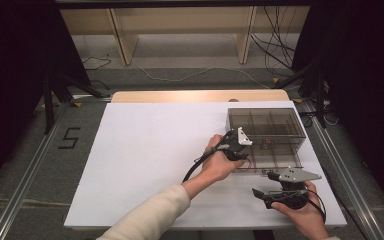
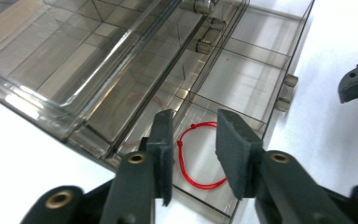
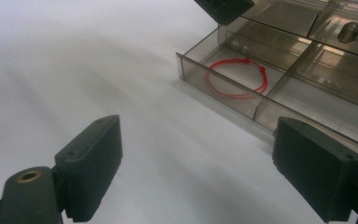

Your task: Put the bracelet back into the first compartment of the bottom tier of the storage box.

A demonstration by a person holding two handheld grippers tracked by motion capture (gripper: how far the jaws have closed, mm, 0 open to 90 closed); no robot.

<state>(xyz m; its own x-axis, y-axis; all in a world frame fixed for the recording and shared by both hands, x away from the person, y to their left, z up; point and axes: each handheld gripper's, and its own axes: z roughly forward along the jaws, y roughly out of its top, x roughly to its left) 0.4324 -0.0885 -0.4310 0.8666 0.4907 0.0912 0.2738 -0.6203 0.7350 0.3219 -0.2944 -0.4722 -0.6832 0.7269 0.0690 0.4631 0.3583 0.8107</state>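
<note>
Table (image 1: 130, 165): white sheet on top, a light wood edge (image 1: 180, 96) showing along the 12 o'clock side. Floor (image 1: 40, 165): grey carpet, with a black "5" mark (image 1: 69, 137) at 9 o'clock of the table. Metal rails (image 1: 27, 175) run along the floor on both sides. Beyond the table at 12 o'clock, light wooden shelf legs (image 1: 122, 42) stand on a paler floor, with loose cables (image 1: 275, 50) at 1 o'clock. Black stands (image 1: 47, 95) at 10 and 2 o'clock. Dark curtains at both sides. Even light overhead.

red cord loop (image 2: 196, 156), smoky clear box (image 2: 98, 70)
</note>
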